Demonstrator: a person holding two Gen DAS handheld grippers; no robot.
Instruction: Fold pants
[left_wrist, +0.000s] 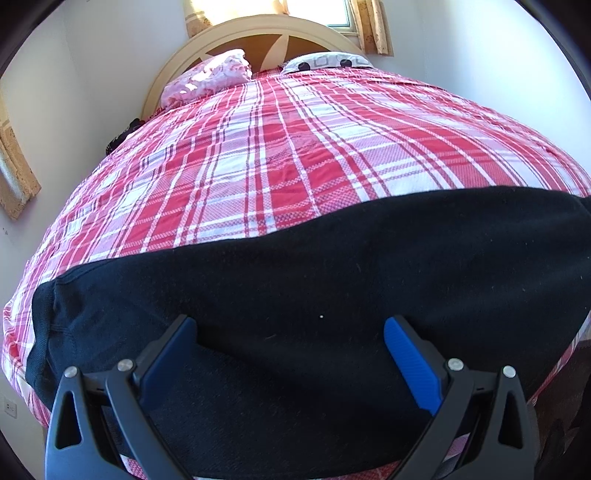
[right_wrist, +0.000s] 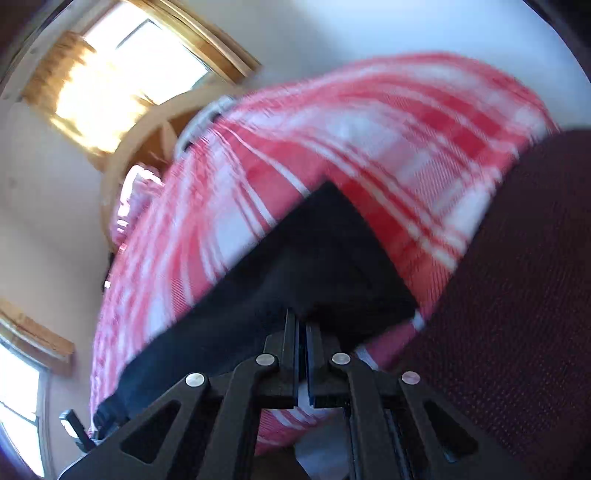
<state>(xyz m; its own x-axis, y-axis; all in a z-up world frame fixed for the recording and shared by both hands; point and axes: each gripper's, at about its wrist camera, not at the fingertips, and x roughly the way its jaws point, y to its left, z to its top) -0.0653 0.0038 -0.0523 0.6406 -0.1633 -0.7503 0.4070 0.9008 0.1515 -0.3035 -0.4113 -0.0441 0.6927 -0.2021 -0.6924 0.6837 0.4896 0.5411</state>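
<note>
The black pants (left_wrist: 314, 266) lie as a long dark band across the lower half of the left wrist view, spread on the red and white plaid bedspread (left_wrist: 295, 147) that fills the middle of the frame. A hemmed end shows at the lower left. In the right wrist view, which is blurred, the pants (right_wrist: 314, 258) run from the lower left up to a squared corner near the centre.

The left gripper (left_wrist: 291, 332) is released, its blue pads (left_wrist: 410, 365) spread wide over the cloth at the bottom centre, holding nothing. The right gripper (right_wrist: 301, 328) is clenched, jaws together at the bottom centre; its tips meet the pants' near edge and seem to pinch it, though blur hides the exact contact.

The fabric looks like a soft, thick knit: limp, light, likely to sag and drag rather than hold a crease. It should not slip easily from ribbed pads. Best hold looks to be the doubled hem or the corners, where layers give more to pinch.
</note>
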